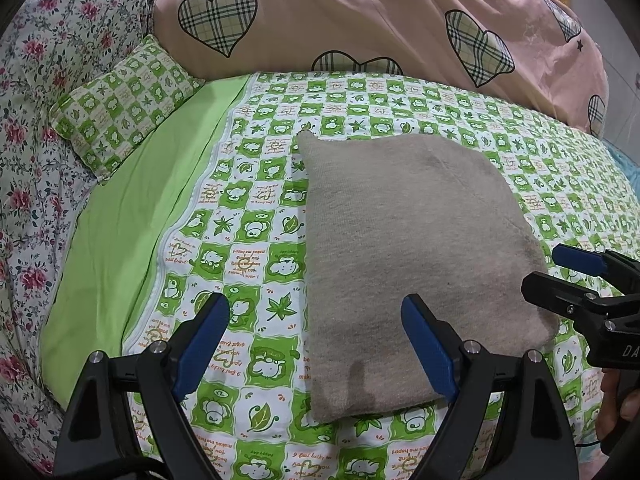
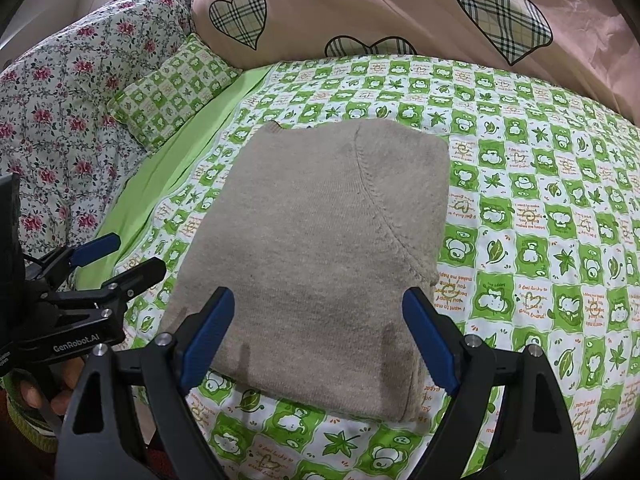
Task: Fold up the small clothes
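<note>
A grey-beige knit garment (image 1: 416,256) lies folded into a flat rectangle on the green checked bedspread (image 1: 256,216); it also shows in the right wrist view (image 2: 316,248), with a curved seam on its top layer. My left gripper (image 1: 316,344) is open and empty, hovering above the garment's near left edge. My right gripper (image 2: 320,336) is open and empty above the garment's near edge. The right gripper also shows at the right edge of the left wrist view (image 1: 560,276), and the left gripper at the left edge of the right wrist view (image 2: 120,256).
A pink duvet with plaid hearts (image 1: 360,20) is piled at the back. A small green checked pillow (image 1: 120,104) and a floral quilt (image 1: 36,128) lie at the left. A plain green sheet strip (image 1: 132,216) runs beside the bedspread.
</note>
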`<control>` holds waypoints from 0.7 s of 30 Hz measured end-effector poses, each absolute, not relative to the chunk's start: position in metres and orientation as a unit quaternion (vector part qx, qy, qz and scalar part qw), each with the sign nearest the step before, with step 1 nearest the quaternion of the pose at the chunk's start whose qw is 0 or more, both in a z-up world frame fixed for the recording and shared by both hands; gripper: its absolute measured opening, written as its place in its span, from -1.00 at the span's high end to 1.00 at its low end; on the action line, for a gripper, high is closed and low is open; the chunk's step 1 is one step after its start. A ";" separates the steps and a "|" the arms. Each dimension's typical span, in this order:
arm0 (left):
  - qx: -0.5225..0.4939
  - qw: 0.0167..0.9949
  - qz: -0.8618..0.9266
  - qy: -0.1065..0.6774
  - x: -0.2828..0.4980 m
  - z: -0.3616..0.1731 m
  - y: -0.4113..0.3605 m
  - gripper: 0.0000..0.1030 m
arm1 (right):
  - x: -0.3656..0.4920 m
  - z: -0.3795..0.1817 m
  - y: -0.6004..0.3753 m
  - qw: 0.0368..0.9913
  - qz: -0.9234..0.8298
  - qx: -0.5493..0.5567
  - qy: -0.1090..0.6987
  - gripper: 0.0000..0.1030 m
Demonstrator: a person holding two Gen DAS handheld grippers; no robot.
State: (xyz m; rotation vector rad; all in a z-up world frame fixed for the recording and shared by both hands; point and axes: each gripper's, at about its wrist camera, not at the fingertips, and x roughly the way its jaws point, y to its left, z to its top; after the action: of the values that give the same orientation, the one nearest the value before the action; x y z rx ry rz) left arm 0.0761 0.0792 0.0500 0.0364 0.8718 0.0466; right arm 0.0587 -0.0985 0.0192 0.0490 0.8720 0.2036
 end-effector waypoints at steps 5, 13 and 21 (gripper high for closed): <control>0.017 0.905 0.023 0.424 0.077 0.050 0.078 -0.71 | 0.059 0.019 -0.097 0.901 0.097 0.025 0.422 -0.67; 0.017 0.905 0.022 0.424 0.079 0.050 0.077 -0.71 | 0.060 0.019 -0.097 0.902 0.100 0.024 0.419 -0.67; 0.013 0.904 0.020 0.427 0.086 0.052 0.078 -0.71 | 0.065 0.024 -0.104 0.905 0.095 0.026 0.414 -0.67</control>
State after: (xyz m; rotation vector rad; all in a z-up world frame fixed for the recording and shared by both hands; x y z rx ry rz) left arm 0.0860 0.0782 0.0520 0.0273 0.8833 0.0414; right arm 0.0646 -0.1039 0.0240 0.0531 0.8560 0.1953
